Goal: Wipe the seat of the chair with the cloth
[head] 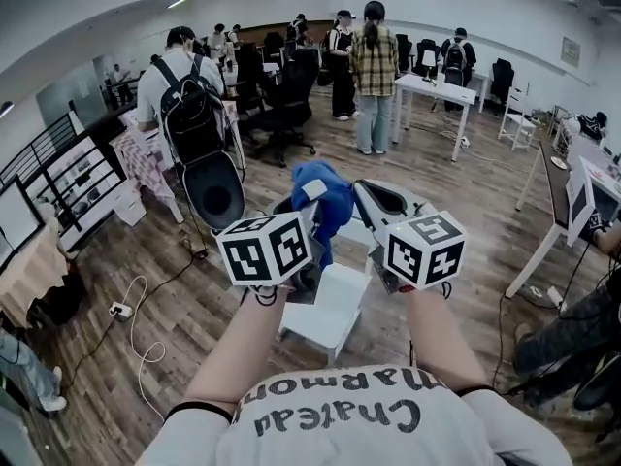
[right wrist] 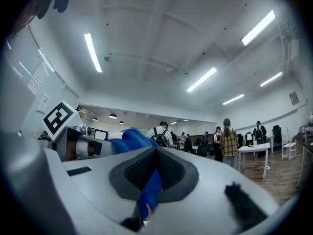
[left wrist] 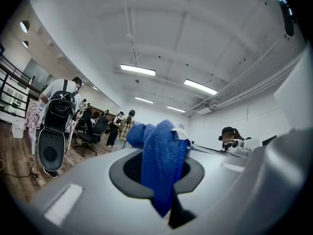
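Note:
A blue cloth (head: pixel 327 200) is bunched up between my two grippers, held in the air above a small white chair (head: pixel 328 311) whose seat shows below them. My left gripper (head: pixel 310 202) is shut on one end of the cloth (left wrist: pixel 157 166), which hangs out between its jaws. Its other end (right wrist: pixel 149 189) is pinched in my right gripper (head: pixel 367 198), also shut. In the right gripper view the left gripper (right wrist: pixel 73 142) shows close by at the left. The cloth is well clear of the seat.
Wooden floor all round. A person with a backpack (head: pixel 190 105) stands at a table to the far left, and others (head: pixel 374 66) stand behind. Black office chairs (head: pixel 283 105) and white tables (head: pixel 441 93) lie further off. A white cable (head: pixel 141 328) trails on the floor at left.

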`<state>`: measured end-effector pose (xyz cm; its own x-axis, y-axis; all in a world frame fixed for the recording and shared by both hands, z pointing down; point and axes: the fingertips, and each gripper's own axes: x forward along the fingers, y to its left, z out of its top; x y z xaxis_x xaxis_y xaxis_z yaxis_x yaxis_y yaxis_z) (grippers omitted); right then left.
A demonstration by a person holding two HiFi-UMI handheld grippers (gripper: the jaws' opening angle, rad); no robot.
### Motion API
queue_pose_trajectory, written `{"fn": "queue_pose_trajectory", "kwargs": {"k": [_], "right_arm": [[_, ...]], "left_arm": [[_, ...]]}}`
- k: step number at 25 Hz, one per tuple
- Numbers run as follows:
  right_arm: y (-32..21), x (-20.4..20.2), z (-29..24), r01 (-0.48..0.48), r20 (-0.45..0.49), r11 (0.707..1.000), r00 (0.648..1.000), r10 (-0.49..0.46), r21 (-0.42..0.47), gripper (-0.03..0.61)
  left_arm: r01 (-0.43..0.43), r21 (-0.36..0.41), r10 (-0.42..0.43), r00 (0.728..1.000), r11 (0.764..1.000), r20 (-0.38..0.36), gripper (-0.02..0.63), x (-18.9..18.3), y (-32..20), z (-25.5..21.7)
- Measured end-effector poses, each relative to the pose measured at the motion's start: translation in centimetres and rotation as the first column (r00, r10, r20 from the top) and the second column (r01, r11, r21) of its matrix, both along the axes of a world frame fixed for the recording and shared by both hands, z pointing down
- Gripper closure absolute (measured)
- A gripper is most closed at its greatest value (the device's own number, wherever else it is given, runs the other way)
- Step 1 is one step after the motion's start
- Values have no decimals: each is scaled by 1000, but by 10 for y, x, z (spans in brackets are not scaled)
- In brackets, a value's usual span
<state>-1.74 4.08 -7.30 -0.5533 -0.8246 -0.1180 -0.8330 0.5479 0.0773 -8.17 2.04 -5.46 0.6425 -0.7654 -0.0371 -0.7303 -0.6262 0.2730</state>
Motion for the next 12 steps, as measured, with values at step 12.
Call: {"fn": "queue_pose_trajectory", "kwargs": {"k": [12], "right_arm": [[3, 5, 31, -41, -43, 997, 998, 39, -58, 565]], "left_arm": [[70, -17, -69, 996, 997, 49, 563, -14, 8, 28]]}}
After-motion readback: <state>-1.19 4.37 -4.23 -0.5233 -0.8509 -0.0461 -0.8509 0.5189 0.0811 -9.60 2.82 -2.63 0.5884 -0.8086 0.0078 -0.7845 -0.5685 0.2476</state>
